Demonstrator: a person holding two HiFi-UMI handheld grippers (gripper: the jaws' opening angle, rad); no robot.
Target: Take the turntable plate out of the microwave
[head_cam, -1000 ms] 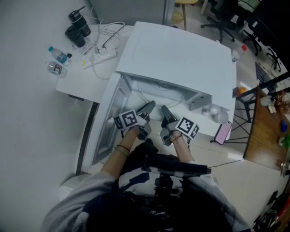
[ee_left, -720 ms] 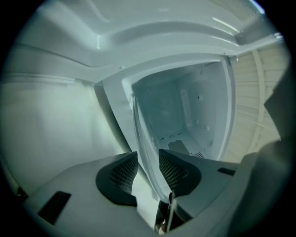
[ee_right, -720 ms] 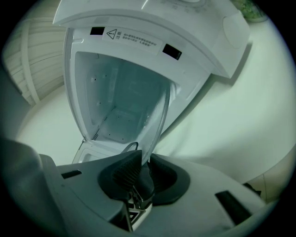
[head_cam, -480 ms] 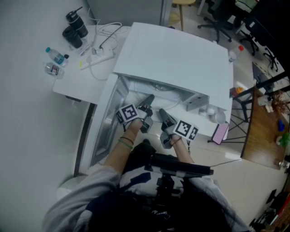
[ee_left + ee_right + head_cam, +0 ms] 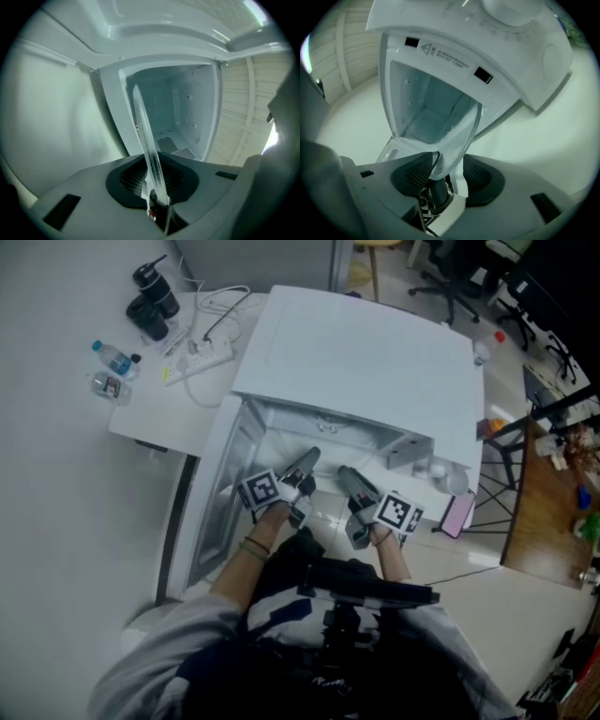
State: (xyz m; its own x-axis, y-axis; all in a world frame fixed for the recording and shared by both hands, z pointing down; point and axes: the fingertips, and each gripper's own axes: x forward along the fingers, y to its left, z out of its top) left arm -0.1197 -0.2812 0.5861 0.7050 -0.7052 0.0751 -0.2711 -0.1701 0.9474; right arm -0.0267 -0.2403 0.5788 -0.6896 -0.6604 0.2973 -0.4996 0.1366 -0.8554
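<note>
The clear glass turntable plate (image 5: pixel 146 136) stands on edge in front of the open white microwave (image 5: pixel 361 352). My left gripper (image 5: pixel 153 177) has the plate's rim between its pads, and its jaws are closing on it. In the right gripper view the plate (image 5: pixel 457 133) hangs between the jaws of my right gripper (image 5: pixel 446 174). Those jaws are opening and the pads stand apart from the glass. In the head view both grippers, left (image 5: pixel 307 463) and right (image 5: pixel 356 480), point into the cavity mouth. The cavity (image 5: pixel 423 108) is bare inside.
The microwave door (image 5: pixel 214 498) hangs open to the left. On the white table behind it lie water bottles (image 5: pixel 111 369), a power strip (image 5: pixel 208 356) with cables and a black cup (image 5: pixel 150 294). A pink phone (image 5: pixel 459 515) leans at the microwave's right. Office chairs stand beyond.
My right gripper has shifted a little to the right and its jaws have spread. The left gripper has stayed at the cavity mouth.
</note>
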